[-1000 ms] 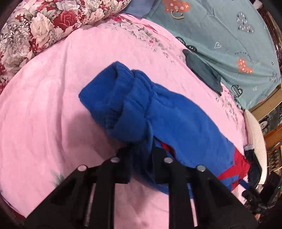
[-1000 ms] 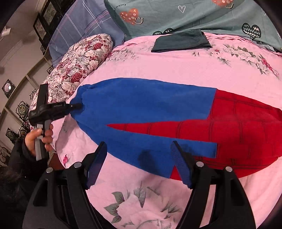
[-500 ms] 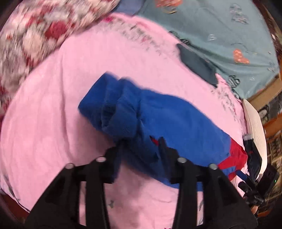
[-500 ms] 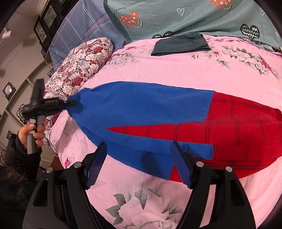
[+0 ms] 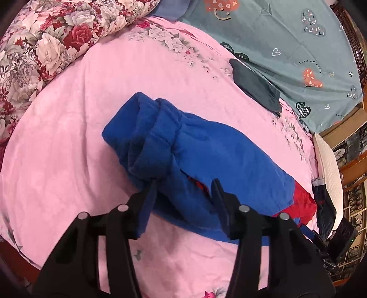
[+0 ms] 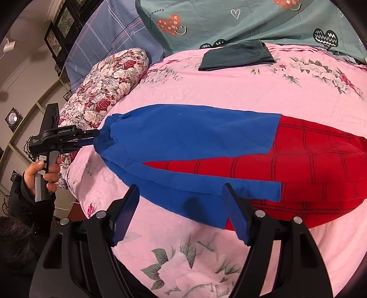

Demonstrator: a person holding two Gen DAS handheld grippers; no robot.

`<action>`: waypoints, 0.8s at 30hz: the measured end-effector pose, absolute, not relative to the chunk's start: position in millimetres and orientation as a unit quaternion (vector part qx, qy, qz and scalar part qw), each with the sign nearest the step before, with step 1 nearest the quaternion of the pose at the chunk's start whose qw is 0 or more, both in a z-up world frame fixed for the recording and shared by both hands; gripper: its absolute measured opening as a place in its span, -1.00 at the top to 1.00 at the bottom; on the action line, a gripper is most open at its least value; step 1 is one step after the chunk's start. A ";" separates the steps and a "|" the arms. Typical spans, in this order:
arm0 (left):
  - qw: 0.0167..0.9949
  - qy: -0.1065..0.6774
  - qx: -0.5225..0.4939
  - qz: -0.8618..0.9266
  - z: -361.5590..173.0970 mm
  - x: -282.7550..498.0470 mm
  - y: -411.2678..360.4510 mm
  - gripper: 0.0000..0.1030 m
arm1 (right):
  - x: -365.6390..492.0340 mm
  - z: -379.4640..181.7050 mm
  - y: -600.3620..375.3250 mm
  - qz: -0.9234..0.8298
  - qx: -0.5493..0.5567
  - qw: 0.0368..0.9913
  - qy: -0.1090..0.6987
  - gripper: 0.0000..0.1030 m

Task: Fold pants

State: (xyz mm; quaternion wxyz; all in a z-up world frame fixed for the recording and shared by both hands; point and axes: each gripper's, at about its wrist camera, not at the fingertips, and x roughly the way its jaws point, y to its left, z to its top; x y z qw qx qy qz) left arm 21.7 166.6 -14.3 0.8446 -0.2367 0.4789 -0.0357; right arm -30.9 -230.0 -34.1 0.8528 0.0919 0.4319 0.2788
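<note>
Pink bedding with a flower print covers the bed [image 6: 229,96] that fills both views. Along the top of the right wrist view we see a teal blanket [image 6: 240,20] with hearts, a blue checked pillow [image 6: 103,39] at the upper left, and a rose-patterned bolster [image 6: 110,82] below it. A dark folded cloth [image 6: 236,55] lies on the bed near the blanket. Framed pictures hang on the beige wall at the far left.

Our pants [image 6: 206,155] stretch across the middle of the bed, blue cuffs at the left and red grid-patterned fabric at the right. In the left wrist view the bunched blue cuffs [image 5: 146,137] sit at frame centre.

Our left claw [image 5: 183,190] stands apart, its left finger [image 5: 149,194] touching the blue cuff fabric while the right finger hangs over the leg. From the right wrist view, the same claw [image 6: 91,137] meets the cuff end at the left edge of the bed, and a hand [image 6: 43,172] holds its grip.

Our right claw [image 6: 181,206] is spread wide at the lower centre, hovering at the near blue edge of the pants and gripping nothing.
</note>
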 end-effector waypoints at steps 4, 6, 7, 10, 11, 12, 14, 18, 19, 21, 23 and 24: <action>0.837 0.489 -0.245 -0.030 -27.0 32.7 169.9 -0.05 | -31.1 -35.1 -231.0 0.279 0.095 0.852 0.433 -0.44; 0.825 0.505 -0.251 -0.030 -39.2 40.8 170.8 0.41 | -32.3 -34.8 -230.4 0.277 0.093 0.852 0.433 -0.45; 0.821 0.509 -0.256 -0.038 -43.4 42.7 170.1 0.82 | -33.5 -34.5 -230.7 0.277 0.093 0.853 0.432 -0.44; 0.836 0.485 -0.250 -0.048 -35.9 39.8 170.5 0.84 | -34.8 -34.2 -233.3 0.274 0.097 0.855 0.430 -0.44; 0.841 0.476 -0.254 -0.046 -31.4 38.6 173.1 0.85 | -34.1 -34.4 -234.1 0.274 0.099 0.855 0.430 -0.44; 0.847 0.463 -0.257 -0.043 -23.1 37.7 178.3 0.85 | -33.0 -34.2 -233.8 0.274 0.099 0.854 0.430 -0.44; 0.856 0.444 -0.262 -0.038 -8.8 34.8 186.7 0.85 | -32.1 -31.3 -231.4 0.276 0.095 0.855 0.429 -0.45; 0.862 0.438 -0.255 -0.021 -4.4 25.3 201.9 0.85 | -30.9 -26.0 -226.4 0.284 0.089 0.857 0.421 -0.44; 0.856 0.448 -0.259 -0.011 -13.8 25.6 208.7 0.85 | -29.0 -26.9 -224.7 0.283 0.087 0.857 0.422 -0.44; 0.839 0.476 -0.264 0.009 -41.4 26.7 218.5 0.85 | -24.8 -29.8 -223.9 0.276 0.078 0.856 0.429 -0.44; 0.831 0.489 -0.263 0.017 -60.1 26.3 222.9 0.84 | -19.4 -29.2 -227.6 0.253 0.048 0.866 0.428 -0.44; 0.828 0.491 -0.268 0.015 -64.0 25.4 223.2 0.83 | -15.8 -25.9 -234.8 0.235 0.033 0.875 0.422 -0.44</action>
